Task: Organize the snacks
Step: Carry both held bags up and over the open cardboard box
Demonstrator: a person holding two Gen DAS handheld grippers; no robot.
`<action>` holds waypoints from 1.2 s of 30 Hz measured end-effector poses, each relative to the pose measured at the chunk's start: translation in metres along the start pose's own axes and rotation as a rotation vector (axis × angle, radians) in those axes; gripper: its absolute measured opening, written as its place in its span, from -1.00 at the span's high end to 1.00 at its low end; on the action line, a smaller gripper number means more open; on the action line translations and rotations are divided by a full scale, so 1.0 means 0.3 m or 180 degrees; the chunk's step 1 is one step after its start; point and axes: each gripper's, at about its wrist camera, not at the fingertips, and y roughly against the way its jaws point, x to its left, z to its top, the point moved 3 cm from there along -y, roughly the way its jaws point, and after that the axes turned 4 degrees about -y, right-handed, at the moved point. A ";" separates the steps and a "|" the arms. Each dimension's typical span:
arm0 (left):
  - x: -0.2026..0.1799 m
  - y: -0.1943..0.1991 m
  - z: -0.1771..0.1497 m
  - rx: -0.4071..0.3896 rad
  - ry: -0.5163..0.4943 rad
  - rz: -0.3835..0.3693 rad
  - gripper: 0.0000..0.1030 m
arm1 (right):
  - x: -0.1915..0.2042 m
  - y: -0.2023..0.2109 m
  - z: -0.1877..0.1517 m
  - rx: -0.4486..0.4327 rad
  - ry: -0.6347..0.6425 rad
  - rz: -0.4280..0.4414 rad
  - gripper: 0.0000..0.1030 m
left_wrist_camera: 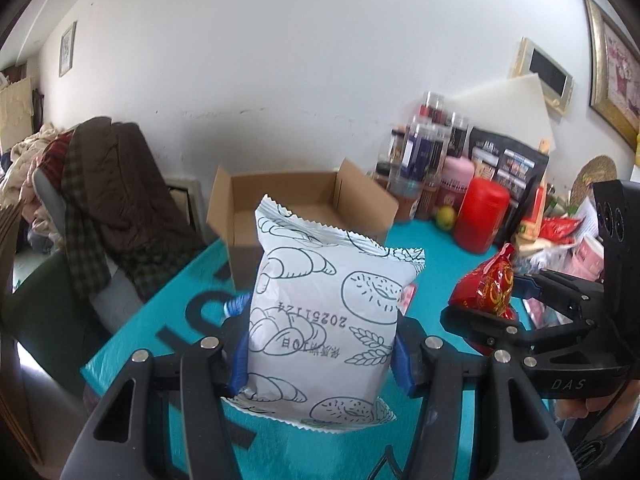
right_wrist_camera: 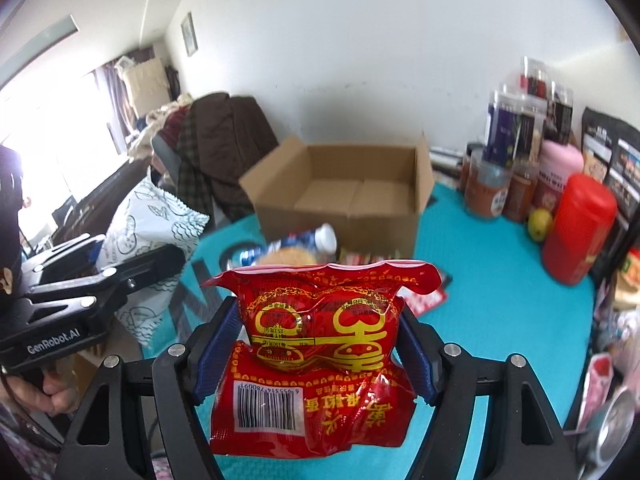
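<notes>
The left gripper is clenched on a white bag; its blue pads press the two sides of the bag, which stands upright between them, above the table. The right gripper grasps a red bag in the same way, a little crumpled at the middle. The open box stands ahead of both grippers, further along the table, and looks empty inside.

I judge that the step in hand is the carrying: both bags are held off the table and not yet in the box. The next move calls for bringing each bag forward over the rim of the box and opening the jaws only when the bag is above the inside, one side at a time so that the grippers do not meet.

The left view shows the other gripper with its red bag to the right. Only the right view shows the floor of the box, and more snacks and a small bottle lying just before the box, ahead of the red bag.
</notes>
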 end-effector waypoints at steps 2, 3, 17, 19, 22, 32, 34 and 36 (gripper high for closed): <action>0.002 -0.009 0.035 -0.0053 -0.0003 -0.0050 -0.06 | -0.001 0.000 0.039 -0.0042 -0.0001 0.0015 -0.45; 0.004 -0.014 0.053 -0.0073 -0.0012 -0.0063 -0.06 | -0.002 -0.001 0.056 -0.0061 0.0002 0.0020 -0.45; 0.052 -0.177 0.307 -0.0348 -0.0037 -0.0199 -0.06 | -0.050 -0.108 0.323 -0.0314 0.0066 -0.0002 -0.45; 0.067 -0.207 0.340 -0.0391 -0.0034 -0.0175 -0.06 | -0.063 -0.137 0.360 -0.0336 0.0078 -0.0006 -0.45; 0.090 -0.249 0.387 -0.0431 -0.0004 -0.0150 -0.06 | -0.080 -0.183 0.417 -0.0359 0.0115 -0.0043 -0.45; 0.169 -0.424 0.516 -0.0544 0.0005 0.0066 -0.06 | -0.121 -0.336 0.588 -0.0391 0.0196 -0.0155 -0.45; 0.188 -0.467 0.529 -0.0508 0.0042 0.0098 -0.06 | -0.126 -0.369 0.608 -0.0370 0.0217 -0.0192 -0.45; 0.205 -0.511 0.542 -0.0483 0.0060 0.0136 -0.06 | -0.140 -0.409 0.630 -0.0325 0.0197 -0.0179 -0.45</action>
